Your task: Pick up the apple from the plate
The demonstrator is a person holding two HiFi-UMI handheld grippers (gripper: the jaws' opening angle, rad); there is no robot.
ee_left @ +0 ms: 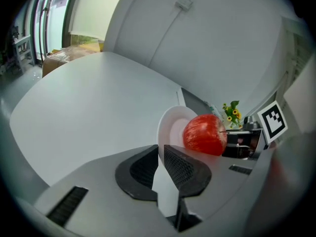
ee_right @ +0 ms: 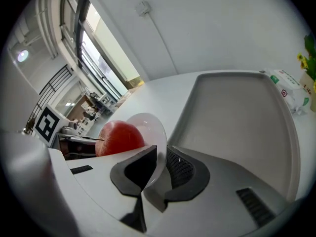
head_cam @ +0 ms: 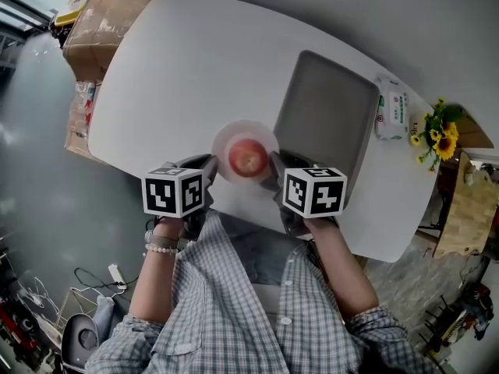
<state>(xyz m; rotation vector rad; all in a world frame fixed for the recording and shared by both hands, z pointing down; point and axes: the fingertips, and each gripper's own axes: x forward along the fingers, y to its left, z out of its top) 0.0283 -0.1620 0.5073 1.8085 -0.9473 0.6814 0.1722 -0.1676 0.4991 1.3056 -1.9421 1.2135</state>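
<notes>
A red apple [head_cam: 248,158] lies on a small white plate [head_cam: 265,138] near the front edge of the white table [head_cam: 179,68]. My left gripper [head_cam: 209,167] is shut on the plate's left rim, and my right gripper [head_cam: 274,168] is shut on its right rim. In the left gripper view the plate [ee_left: 170,127] stands edge-on between the jaws of the left gripper [ee_left: 160,158], with the apple [ee_left: 205,134] just beyond. From the right gripper [ee_right: 160,161], the plate [ee_right: 150,125] runs between its jaws and the apple [ee_right: 120,137] sits to the left.
A grey tray [head_cam: 331,115] lies right of the plate. A tissue pack [head_cam: 392,107] and yellow flowers [head_cam: 438,135] stand at the table's right edge. Cardboard boxes [head_cam: 97,22] sit on the floor at the far left.
</notes>
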